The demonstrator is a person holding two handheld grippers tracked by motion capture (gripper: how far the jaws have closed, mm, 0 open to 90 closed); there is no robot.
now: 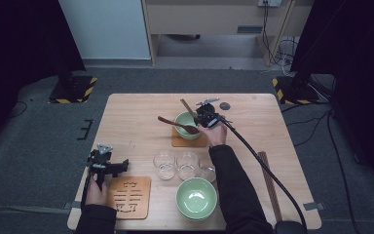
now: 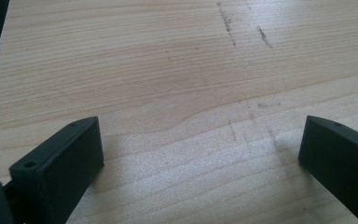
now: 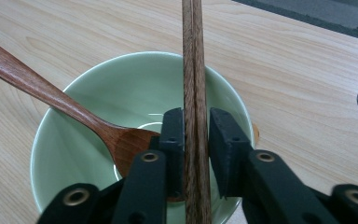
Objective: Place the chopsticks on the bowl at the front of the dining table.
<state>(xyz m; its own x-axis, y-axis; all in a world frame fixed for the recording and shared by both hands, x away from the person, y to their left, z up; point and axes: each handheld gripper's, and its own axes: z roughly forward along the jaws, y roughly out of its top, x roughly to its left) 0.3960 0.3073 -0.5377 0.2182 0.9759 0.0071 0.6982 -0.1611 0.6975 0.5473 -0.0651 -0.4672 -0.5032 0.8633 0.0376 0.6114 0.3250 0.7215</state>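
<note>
Wood pair: chopsticks (image 3: 195, 93) run straight up the middle of the right gripper view, side by side, over the far bowl (image 3: 65, 154); probably being laid across its rim so they rest w/o rolling.
Right hand-held gripper (image 3: 196, 154): jaws nearly together round the chopsticks. Left pad is against the wood; a thin gap shows at the right pad, so grip looks light, likely a set-down or a re-grip. High view puts it just right of centre (image 1: 207, 118).
Spoon (image 3: 51, 100): wooden, bowl end down inside the green bowl, handle leaning out over the rim toward upper left of frame; it sits left of the chopsticks, so they go beside it, not on it.
Far bowl, high view (image 1: 182, 118): on a tan coaster (image 1: 177, 143), mid-frame; looks like one place setting.
Left hand-held gripper (image 2: 200, 154): jaws wide apart, nothing btwn them, bare tabletop (image 2: 168, 70) beneath. Parked at lower left of high view (image 1: 102, 161), out of the way.
Second mat (image 1: 129, 197): cut-out pattern, lower left, bare; probably the next setting.
Near bowl (image 1: 196, 198): green, bottom centre, beside that mat.
Glasses (image 1: 185, 165): three clear ones in a row btwn the two bowls.
</note>
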